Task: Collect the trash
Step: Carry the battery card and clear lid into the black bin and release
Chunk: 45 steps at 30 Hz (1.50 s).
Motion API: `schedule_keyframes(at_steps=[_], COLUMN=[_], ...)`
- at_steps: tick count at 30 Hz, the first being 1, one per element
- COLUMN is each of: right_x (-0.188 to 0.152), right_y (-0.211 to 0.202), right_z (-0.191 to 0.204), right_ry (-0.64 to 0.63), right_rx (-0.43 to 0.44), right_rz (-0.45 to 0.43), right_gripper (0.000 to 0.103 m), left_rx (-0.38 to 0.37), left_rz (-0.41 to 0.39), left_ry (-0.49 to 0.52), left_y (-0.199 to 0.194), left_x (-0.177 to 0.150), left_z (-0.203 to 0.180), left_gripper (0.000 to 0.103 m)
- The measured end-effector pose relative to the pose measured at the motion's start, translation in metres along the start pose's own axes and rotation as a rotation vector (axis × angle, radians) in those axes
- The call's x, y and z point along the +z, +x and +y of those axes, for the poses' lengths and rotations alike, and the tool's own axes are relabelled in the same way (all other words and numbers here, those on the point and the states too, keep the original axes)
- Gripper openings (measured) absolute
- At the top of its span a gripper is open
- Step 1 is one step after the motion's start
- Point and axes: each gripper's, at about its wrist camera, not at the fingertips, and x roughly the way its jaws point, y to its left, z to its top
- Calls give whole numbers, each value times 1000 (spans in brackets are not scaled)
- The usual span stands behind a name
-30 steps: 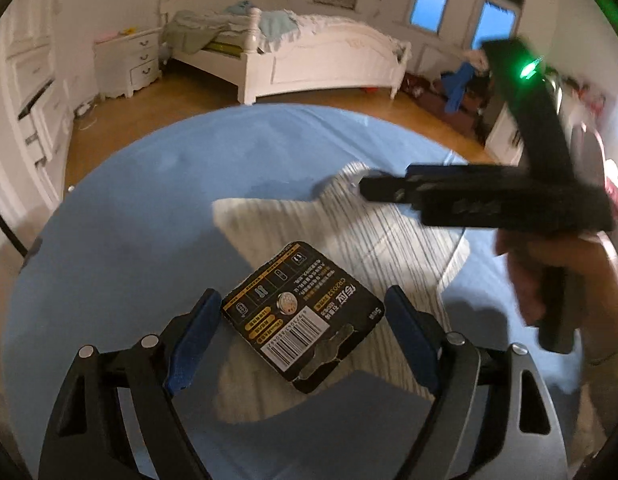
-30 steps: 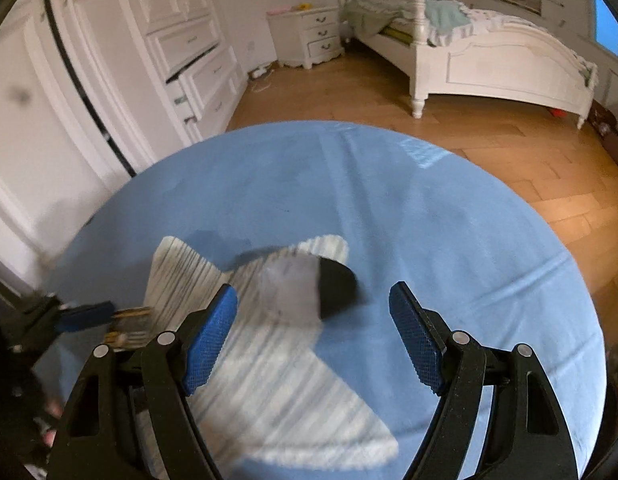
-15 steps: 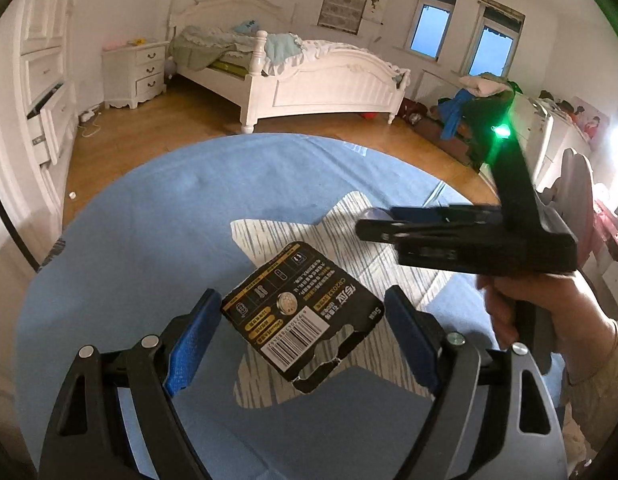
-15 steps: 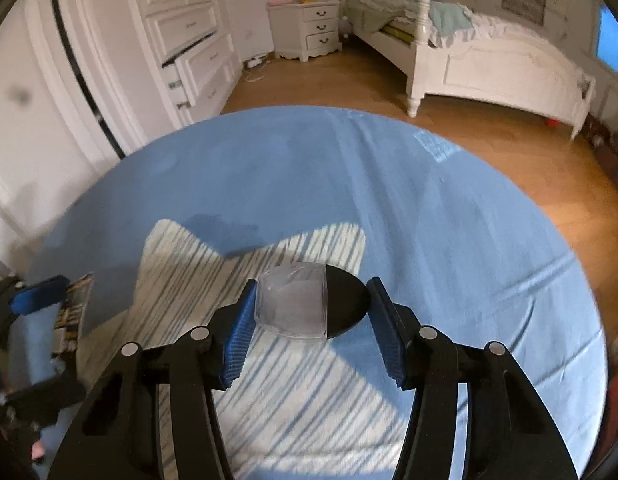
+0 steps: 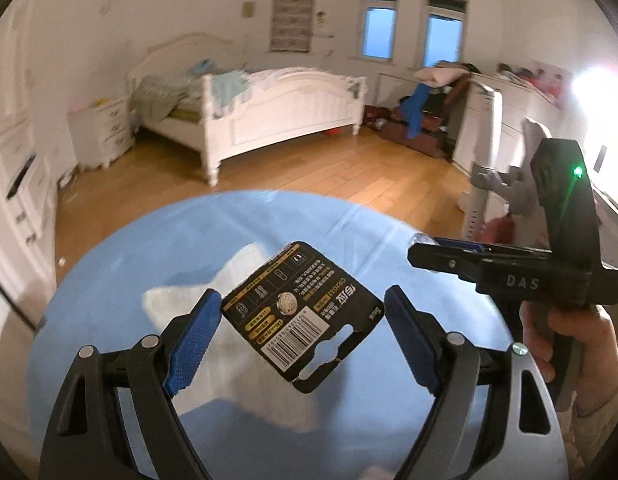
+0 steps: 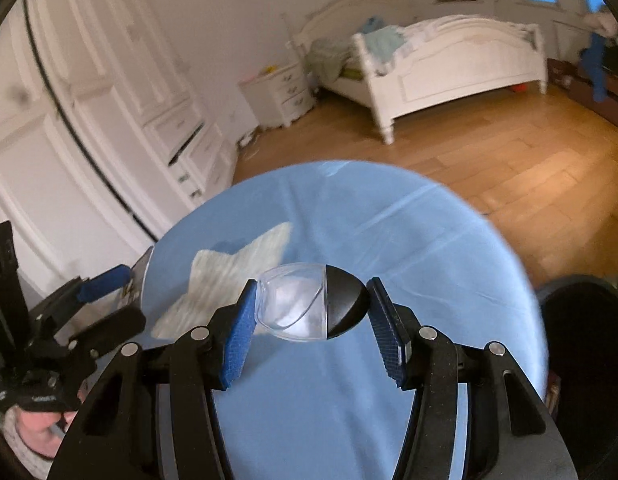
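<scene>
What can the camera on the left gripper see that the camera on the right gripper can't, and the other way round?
Only the left wrist view shows the printed side of the black battery card with a barcode between the left gripper fingers, the two windows and the bright lamp glare.

Only the right wrist view shows the clear-and-black plastic capsule clamped in the right gripper, the white wardrobe drawers and a dark bin at the right.

Both show the round blue tablecloth, its pale striped star, the white bed and the wooden floor.
</scene>
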Motion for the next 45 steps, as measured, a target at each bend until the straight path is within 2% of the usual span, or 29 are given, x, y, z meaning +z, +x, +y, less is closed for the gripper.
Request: schedule_keyframes(at_steps=[7,12,19,28,36,45], right_x=[-23,-50,-88,-119,-130,-133], right_y=[-72,-94,-106,-110,-107,-102], right_z=[-73,-122,-190,-240,-259,-269], right_ry=[130,237,377,469,514,561], right_rx=[-82,-140,-199,-230,-234,-230], right_rz=[-94,-114,-108,-101,-90,-71], right_gripper=[55,55,55,55,55,55], left_rx=[-82,-156,-277,-322,-337,-358], left_rz=[-20,-19,47,121,168,181], left_ry=[110,162,182,184,193,218], left_y=[18,35,83,124,147,154], left_x=[20,22,20,19,13,14], left_z=[-78,-127,-179,-205,-224,-234], left_gripper=[82,82,82,82,82,82])
